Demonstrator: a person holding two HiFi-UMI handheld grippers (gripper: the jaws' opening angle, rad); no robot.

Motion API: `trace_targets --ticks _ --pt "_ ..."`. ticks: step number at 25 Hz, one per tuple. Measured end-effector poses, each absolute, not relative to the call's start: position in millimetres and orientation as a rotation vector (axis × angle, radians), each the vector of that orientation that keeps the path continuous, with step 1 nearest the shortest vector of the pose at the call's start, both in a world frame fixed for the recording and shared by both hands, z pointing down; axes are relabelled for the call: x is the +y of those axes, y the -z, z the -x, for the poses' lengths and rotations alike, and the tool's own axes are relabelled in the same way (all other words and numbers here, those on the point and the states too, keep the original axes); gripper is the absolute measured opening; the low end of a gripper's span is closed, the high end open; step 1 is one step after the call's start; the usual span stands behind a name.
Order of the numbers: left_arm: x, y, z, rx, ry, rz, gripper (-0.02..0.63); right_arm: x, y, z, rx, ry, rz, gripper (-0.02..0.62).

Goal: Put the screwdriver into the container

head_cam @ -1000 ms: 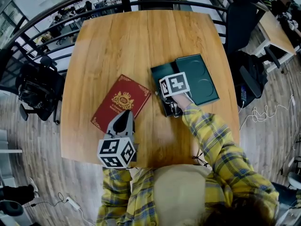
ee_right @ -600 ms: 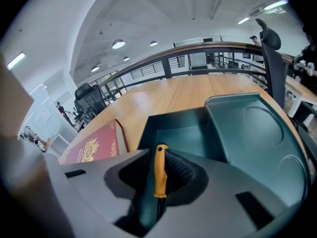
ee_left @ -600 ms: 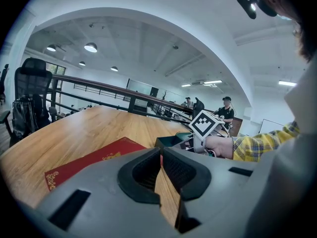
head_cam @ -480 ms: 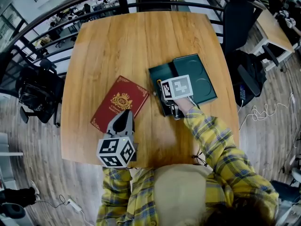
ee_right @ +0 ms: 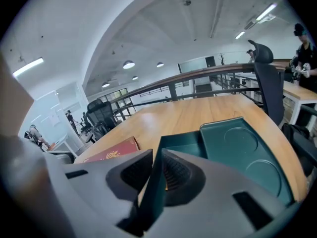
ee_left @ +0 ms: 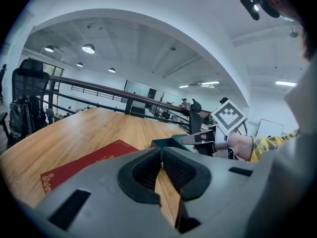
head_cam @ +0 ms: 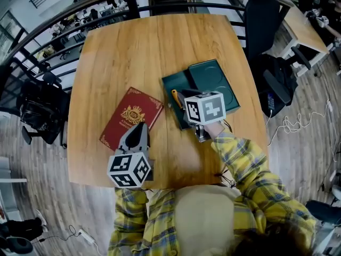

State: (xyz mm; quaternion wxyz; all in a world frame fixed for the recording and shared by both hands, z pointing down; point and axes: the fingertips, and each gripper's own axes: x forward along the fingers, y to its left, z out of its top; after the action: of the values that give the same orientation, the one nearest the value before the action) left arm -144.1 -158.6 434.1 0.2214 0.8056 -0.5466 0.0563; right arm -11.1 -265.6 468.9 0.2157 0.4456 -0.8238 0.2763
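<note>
An orange-handled screwdriver (head_cam: 175, 97) lies in the left compartment of the dark green container (head_cam: 216, 81) at the middle right of the wooden table. My right gripper (head_cam: 184, 103) hovers just behind it, over the container's near side. Its jaws stand a narrow gap apart with nothing between them. Through that gap the right gripper view shows the container (ee_right: 237, 148) floor and a sliver of the orange screwdriver (ee_right: 166, 185). My left gripper (head_cam: 141, 127) rests near the table's front edge, shut and empty, as the left gripper view (ee_left: 161, 151) shows.
A red book (head_cam: 129, 117) lies left of the container, just ahead of the left gripper. A dark railing (head_cam: 133, 7) runs round the table's far side. Office chairs stand at the left (head_cam: 37, 103) and right (head_cam: 277, 81). The table's front edge is close to me.
My right gripper has drawn back toward me and risen, uncovering the orange handle in the container. The left gripper has stayed put.
</note>
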Motion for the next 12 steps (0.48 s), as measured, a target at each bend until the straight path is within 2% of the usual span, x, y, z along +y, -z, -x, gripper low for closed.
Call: trace_targets --ticks 12 --pt "-161.5 -423.1 139.2 -1.504 -0.139 -2.236 0.02 -244.7 -431.5 -10.1 -2.406 -0.661 -1.339 0.095"
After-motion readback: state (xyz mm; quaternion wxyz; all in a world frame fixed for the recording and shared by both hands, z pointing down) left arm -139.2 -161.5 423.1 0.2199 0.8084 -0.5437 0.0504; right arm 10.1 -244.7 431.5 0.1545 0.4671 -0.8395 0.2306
